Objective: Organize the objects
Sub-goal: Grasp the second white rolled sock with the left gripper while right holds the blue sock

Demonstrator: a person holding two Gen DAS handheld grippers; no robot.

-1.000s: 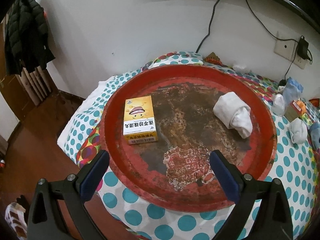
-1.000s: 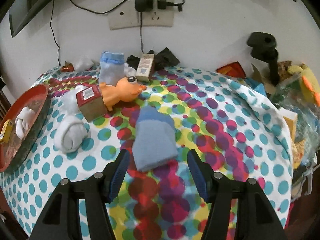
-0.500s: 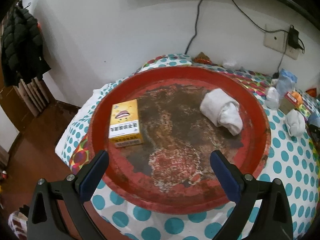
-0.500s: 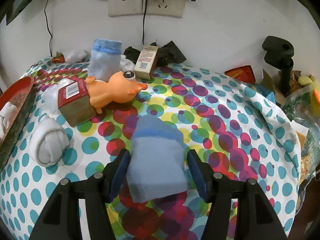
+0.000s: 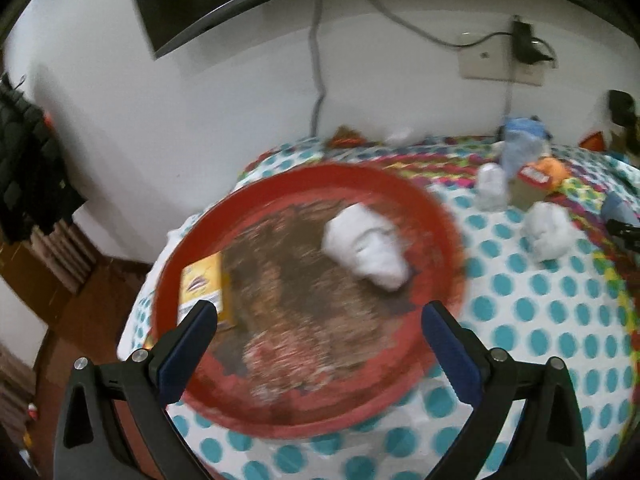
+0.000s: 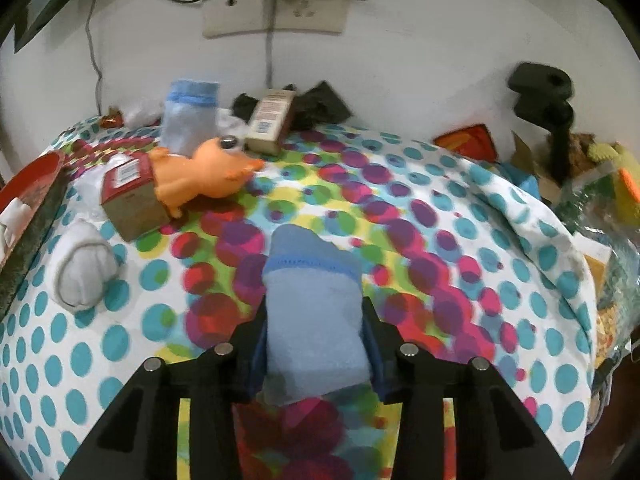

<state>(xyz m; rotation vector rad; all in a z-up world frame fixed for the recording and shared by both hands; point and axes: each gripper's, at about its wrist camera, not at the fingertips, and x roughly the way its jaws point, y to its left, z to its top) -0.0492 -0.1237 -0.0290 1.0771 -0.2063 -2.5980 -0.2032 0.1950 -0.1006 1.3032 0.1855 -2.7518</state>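
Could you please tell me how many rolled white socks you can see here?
2: one white sock lies inside the red tray; the other white sock lies on the dotted cloth beside it. Clutter could hide others.

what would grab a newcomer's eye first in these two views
The big round red tray at the left end of the polka-dot cloth, holding a rolled white sock and a yellow box. Then the right claw, which has just closed on a folded light blue sock mid-table. Behind it lies an orange toy beside a red-topped box.
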